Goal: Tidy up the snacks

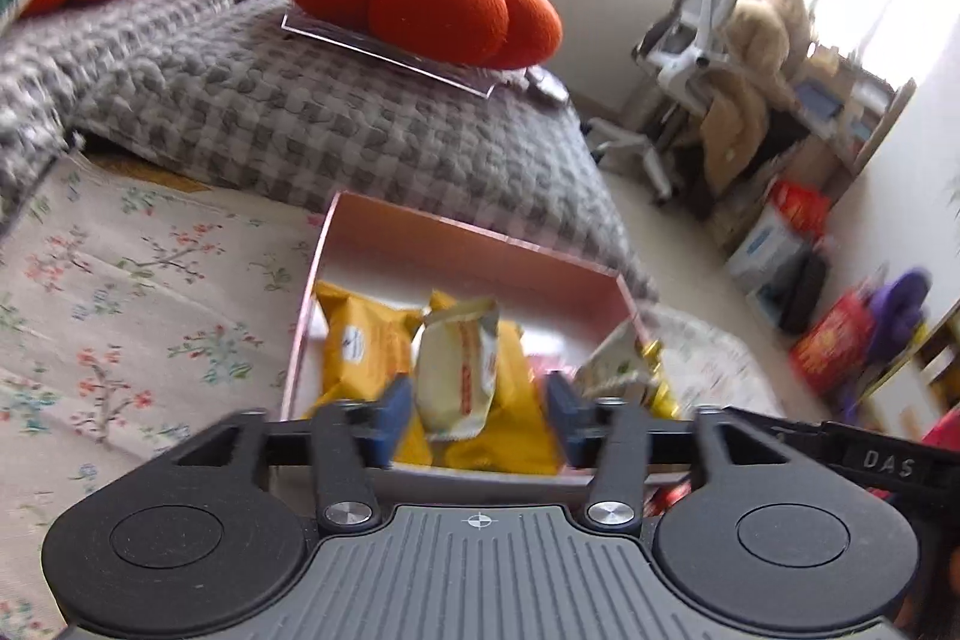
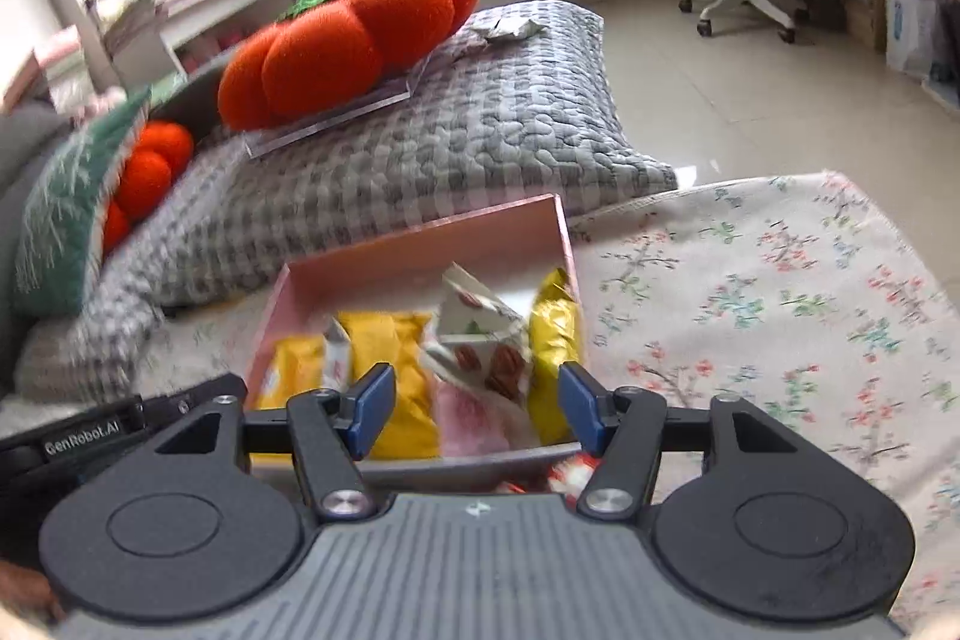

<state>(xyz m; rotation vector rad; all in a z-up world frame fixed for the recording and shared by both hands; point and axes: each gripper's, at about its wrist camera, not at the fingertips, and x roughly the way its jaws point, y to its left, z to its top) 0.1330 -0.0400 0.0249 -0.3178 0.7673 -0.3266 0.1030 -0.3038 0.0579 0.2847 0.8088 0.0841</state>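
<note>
Snacks in yellow, cream and gold wrappers fill pink box.

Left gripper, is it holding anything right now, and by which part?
Nothing: the left gripper is open, its pads clear of the cream snack packet between them.

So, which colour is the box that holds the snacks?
Pale pink; the box shows best in the right wrist view.
</note>
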